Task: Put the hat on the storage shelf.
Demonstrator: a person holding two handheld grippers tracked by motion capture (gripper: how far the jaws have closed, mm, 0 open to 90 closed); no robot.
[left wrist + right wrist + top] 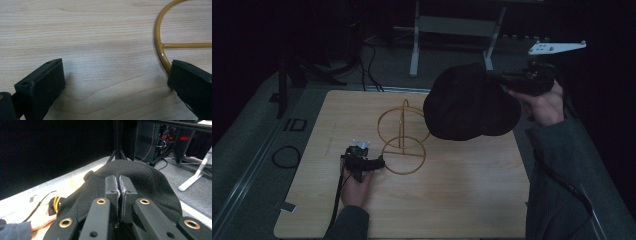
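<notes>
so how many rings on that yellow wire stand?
2 show: the lower ring flat on the wooden table, the upper ring above it on the post, its right edge hidden behind the black fabric hat.

Black cap (469,102) and gold wire stand (402,137) on a wooden table.

The cap, of dark, soft fabric with a rounded crown, is seen right of centre in the high view, held aloft and clear of the tabletop, its lower edge overlapping the stand's upper right side in the picture; in the right gripper view its cloth (140,173) is seen pinched at the edge. The stand, of thin gold-coloured wire, is set upright at the centre of the high view: a flat ring with a crossbar forms the base, and a smaller upright ring and post rise from it. Part of the base ring (160,43) is shown at the right edge of the left gripper view.
</notes>
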